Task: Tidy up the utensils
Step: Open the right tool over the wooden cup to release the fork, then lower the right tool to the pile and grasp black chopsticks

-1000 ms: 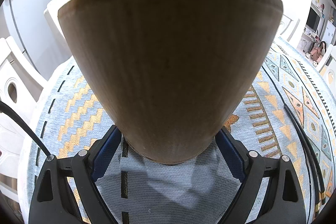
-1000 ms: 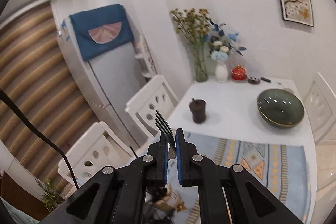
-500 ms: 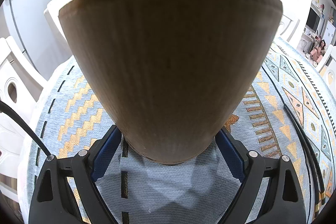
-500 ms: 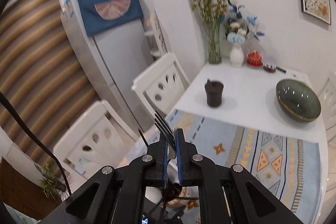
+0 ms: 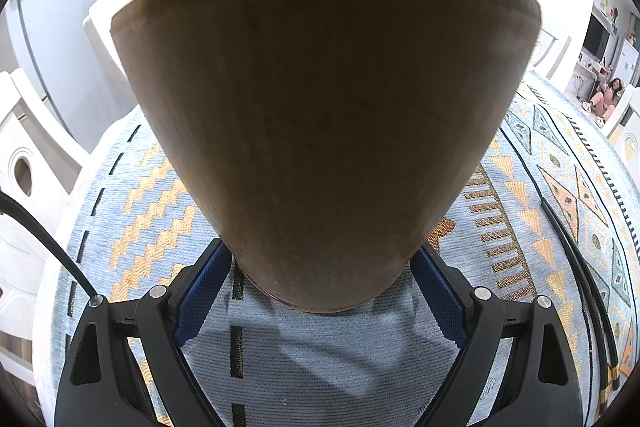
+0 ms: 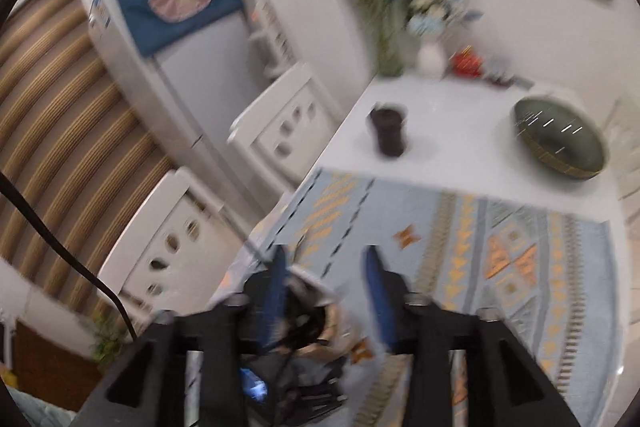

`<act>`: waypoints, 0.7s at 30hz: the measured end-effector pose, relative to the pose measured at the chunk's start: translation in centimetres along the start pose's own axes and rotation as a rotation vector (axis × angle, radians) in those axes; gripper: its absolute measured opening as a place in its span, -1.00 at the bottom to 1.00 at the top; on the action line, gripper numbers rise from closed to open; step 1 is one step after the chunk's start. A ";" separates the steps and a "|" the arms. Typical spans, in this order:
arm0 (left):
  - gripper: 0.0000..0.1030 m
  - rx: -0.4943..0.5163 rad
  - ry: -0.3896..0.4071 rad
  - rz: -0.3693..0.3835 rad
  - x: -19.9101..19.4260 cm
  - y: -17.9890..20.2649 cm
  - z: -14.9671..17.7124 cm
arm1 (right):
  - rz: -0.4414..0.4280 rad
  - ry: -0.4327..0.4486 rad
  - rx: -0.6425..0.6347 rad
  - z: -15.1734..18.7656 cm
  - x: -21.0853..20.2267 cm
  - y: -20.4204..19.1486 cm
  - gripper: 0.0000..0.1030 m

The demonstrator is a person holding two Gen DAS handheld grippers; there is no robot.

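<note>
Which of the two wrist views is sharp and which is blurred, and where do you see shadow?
Left wrist view: sharp; the wooden holder fills the frame, its face dim, casting a shadow on the woven mat beneath. Right wrist view: motion-smeared throughout; the green bowl shows streaked highlights.

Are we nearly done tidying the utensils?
Partly. Dark utensils already stand in the wooden holder, though blurred. The left gripper clamps that holder on the patterned cloth. The right gripper's jaws have just been opening, with nothing between them. No loose utensils show, so little seems left.
</note>
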State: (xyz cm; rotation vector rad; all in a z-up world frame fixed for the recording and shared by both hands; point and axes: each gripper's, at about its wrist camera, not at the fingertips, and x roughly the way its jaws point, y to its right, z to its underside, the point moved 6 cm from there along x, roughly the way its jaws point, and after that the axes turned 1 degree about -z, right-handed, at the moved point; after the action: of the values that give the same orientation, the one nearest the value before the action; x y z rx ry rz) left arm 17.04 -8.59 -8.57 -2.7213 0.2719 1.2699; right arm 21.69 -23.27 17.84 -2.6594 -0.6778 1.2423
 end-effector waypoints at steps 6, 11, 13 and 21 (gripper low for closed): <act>0.77 0.001 0.000 -0.001 -0.2 0.3 -0.1 | 0.217 0.079 0.022 2.5 -4.0 5.0 0.59; 0.77 0.004 -0.003 -0.004 -0.3 0.0 -0.3 | 0.229 -0.056 0.233 8.7 -2.4 11.1 0.59; 0.77 0.006 -0.004 -0.005 -0.2 0.2 -0.3 | 0.269 -0.112 0.273 11.3 -1.1 13.3 0.59; 0.77 0.008 -0.008 -0.007 0.4 -0.1 -0.3 | 0.401 -0.288 0.314 20.8 5.6 18.6 0.59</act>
State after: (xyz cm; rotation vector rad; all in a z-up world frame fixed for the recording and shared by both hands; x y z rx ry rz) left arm 17.58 -8.59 -8.66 -2.7074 0.2650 1.2754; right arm 15.54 -38.81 -5.17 -2.4444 0.0405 1.6893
